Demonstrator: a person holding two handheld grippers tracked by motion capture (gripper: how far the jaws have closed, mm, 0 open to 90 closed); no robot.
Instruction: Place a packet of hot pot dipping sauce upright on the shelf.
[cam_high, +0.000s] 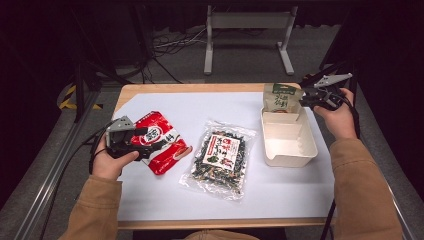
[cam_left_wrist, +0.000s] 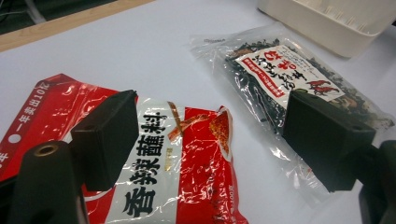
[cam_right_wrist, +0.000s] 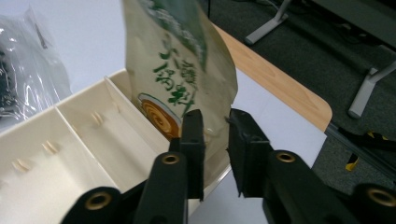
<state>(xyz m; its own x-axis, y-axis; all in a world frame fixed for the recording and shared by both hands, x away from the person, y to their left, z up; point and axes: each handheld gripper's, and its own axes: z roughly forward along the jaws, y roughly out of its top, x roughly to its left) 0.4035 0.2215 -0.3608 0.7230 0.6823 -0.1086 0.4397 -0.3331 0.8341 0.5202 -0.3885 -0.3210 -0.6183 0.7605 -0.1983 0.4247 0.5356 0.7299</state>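
the right gripper (cam_right_wrist: 215, 135), jaws slightly parted, straddles the green pouch (cam_right_wrist: 182, 70) standing upright in the tray (cam_right_wrist: 70, 154) (released, it seems); left gripper (cam_left_wrist: 210, 140) gapes empty.

Tan-green pouch (cam_right_wrist: 180, 70) upright in white box (cam_high: 292, 150)

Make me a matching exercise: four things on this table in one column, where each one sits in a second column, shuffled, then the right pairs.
Things
1. red packet
2. clear seaweed bag
3. green-and-tan pouch
4. white divided tray

Places
A. standing in the tray's far compartment, between the right gripper's jaws
B. flat in the middle of the white mat
C. on the table's right side, near the person's right hand
D. flat at the left, under the left gripper's open jaws

Pairs: 1-D, 2-B, 3-A, 4-C
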